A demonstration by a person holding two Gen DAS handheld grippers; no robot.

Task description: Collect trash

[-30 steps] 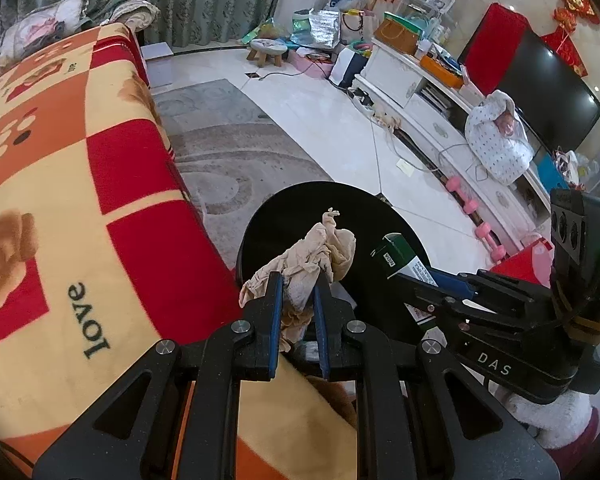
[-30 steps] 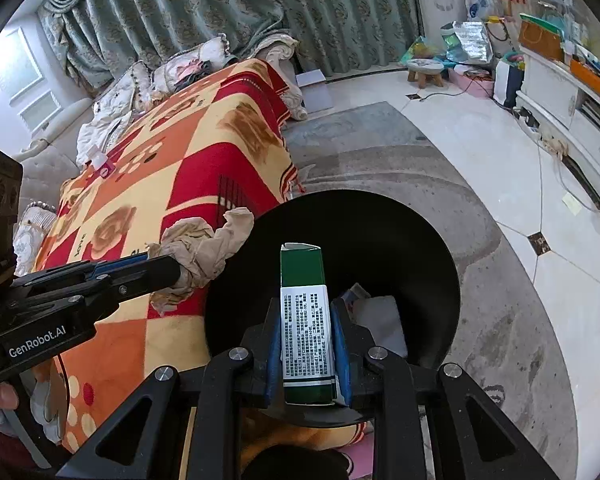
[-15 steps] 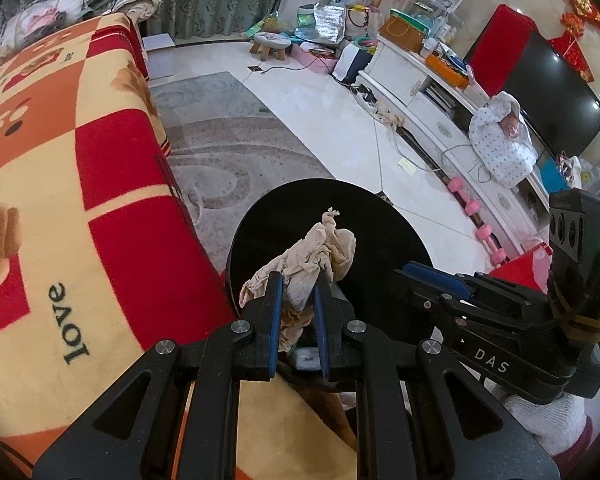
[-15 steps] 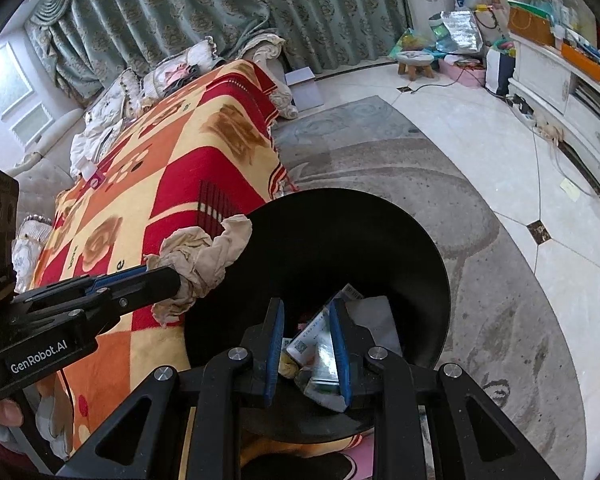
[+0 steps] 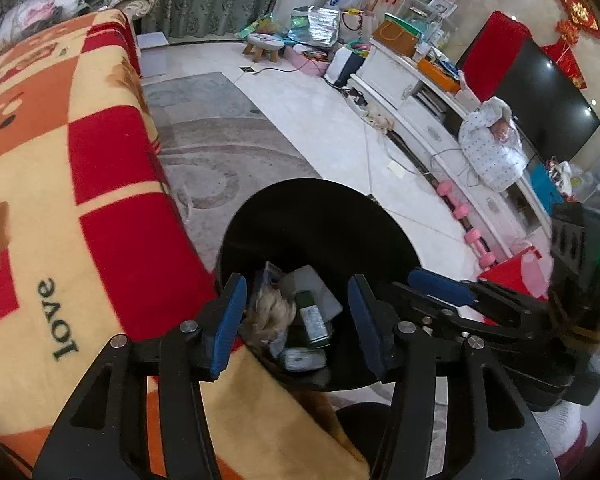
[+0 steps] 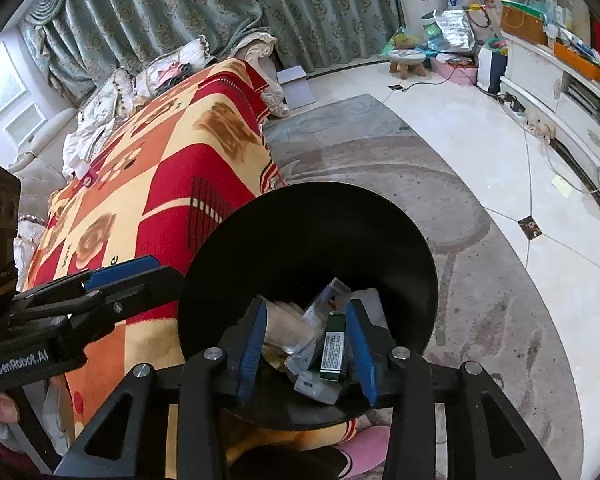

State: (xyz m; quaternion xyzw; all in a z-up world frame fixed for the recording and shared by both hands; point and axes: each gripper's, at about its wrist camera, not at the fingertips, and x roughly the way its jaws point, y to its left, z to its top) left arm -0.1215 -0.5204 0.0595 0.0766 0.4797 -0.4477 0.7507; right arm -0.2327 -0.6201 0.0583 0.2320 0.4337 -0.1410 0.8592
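— Black bin (image 5: pixel 320 216) sits on the rug, just right of the blanket-covered sofa (image 5: pixel 60 184). Is the trash in?
— Yes. The crumpled tissue (image 5: pixel 270 314) and green carton (image 6: pixel 334 350) lie inside with other scraps.
— And the tools?
— Both have just been opening. The left gripper (image 5: pixel 298 318) stands apart, nothing between its jaws; the right gripper (image 6: pixel 306 350) is parted too, empty, above the bin.
— So the drop looks done?
— I'd say so. Next calls for lifting clear and finding more litter.
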